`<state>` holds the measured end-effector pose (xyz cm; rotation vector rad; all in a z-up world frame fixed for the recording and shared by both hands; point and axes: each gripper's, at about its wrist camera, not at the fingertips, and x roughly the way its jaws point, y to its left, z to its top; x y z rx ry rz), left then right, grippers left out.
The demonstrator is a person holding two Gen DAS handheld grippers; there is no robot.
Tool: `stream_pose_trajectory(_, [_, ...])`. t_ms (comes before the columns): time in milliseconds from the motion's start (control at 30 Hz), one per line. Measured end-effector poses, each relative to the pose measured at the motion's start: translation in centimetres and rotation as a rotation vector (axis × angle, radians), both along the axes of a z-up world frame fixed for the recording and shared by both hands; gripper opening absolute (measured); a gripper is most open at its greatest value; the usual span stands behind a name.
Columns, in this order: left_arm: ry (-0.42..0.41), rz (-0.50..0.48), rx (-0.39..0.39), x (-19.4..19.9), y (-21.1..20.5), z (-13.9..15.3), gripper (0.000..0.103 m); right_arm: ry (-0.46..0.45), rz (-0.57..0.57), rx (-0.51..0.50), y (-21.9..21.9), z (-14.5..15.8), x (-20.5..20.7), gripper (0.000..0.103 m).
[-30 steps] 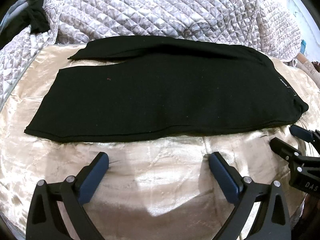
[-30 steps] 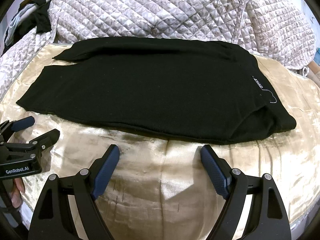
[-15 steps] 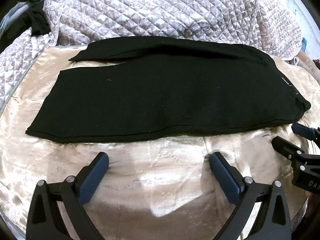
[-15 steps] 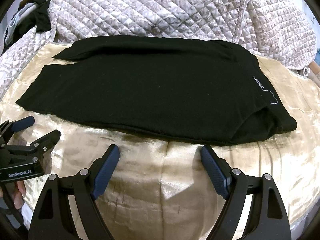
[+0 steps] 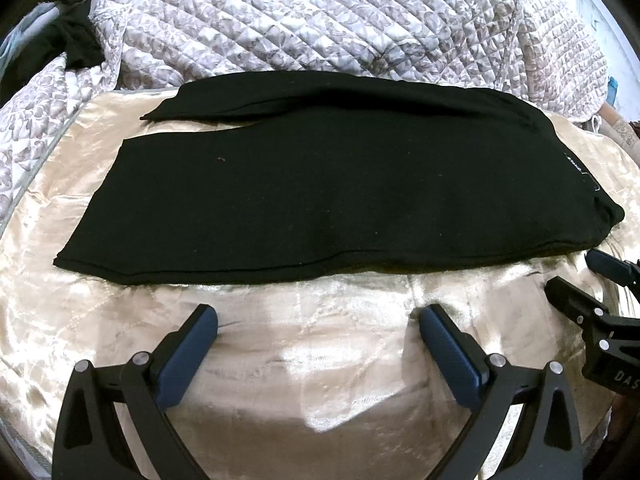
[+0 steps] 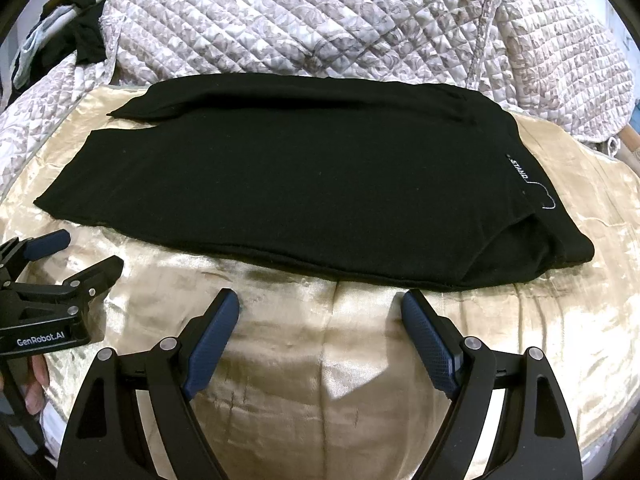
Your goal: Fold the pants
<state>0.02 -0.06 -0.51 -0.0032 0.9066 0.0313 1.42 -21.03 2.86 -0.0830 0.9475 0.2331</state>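
Observation:
Black pants lie flat across a shiny gold bedspread, one leg laid over the other, hems to the left and waistband with a small white label to the right. My left gripper hovers open just short of the pants' near edge, nothing between its fingers. My right gripper is open too, near the same edge further right. Each gripper shows in the other's view: the right gripper at the right, the left gripper at the left.
A quilted grey-white blanket is heaped behind the pants. Dark clothing lies at the far left corner. A hand holds the left gripper's handle. Bare gold bedspread lies between the grippers and the pants.
Both grippers stayed open and barely shifted; the view moved very slightly, and the pants lie as before.

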Motion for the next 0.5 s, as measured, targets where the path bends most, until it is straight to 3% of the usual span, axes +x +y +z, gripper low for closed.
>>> stream_pose_trajectory(500, [0.000,-0.002,0.001,-0.06,0.00,-0.08,0.103,-0.017,0.003,0.004,-0.02,-0.04,-0.19,0.083])
